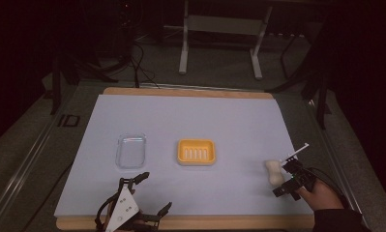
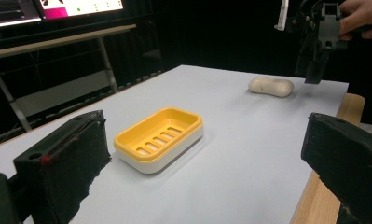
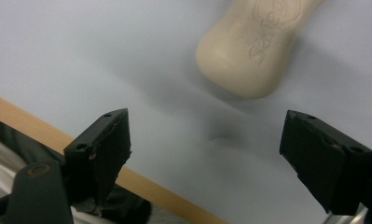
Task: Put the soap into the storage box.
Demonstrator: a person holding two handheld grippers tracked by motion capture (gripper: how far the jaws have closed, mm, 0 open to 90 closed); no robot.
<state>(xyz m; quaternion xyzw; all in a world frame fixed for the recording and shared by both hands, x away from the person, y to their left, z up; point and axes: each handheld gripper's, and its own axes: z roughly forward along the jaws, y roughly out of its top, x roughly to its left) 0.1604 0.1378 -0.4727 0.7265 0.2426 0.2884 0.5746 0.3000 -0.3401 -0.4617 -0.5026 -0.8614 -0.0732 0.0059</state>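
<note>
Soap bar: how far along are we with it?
Nothing looks done yet: the soap bar lies on the table's white mat, apart from the empty yellow soap dish. The open right gripper hovers beside it. Grasping and moving remain.

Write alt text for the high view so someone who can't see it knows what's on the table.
On a white mat, open right tongs hover beside a cream soap bar near the right edge, not touching it. A yellow soap dish sits mid-table with a clear lid to its left. The left tongs rest open at the near edge.
</note>
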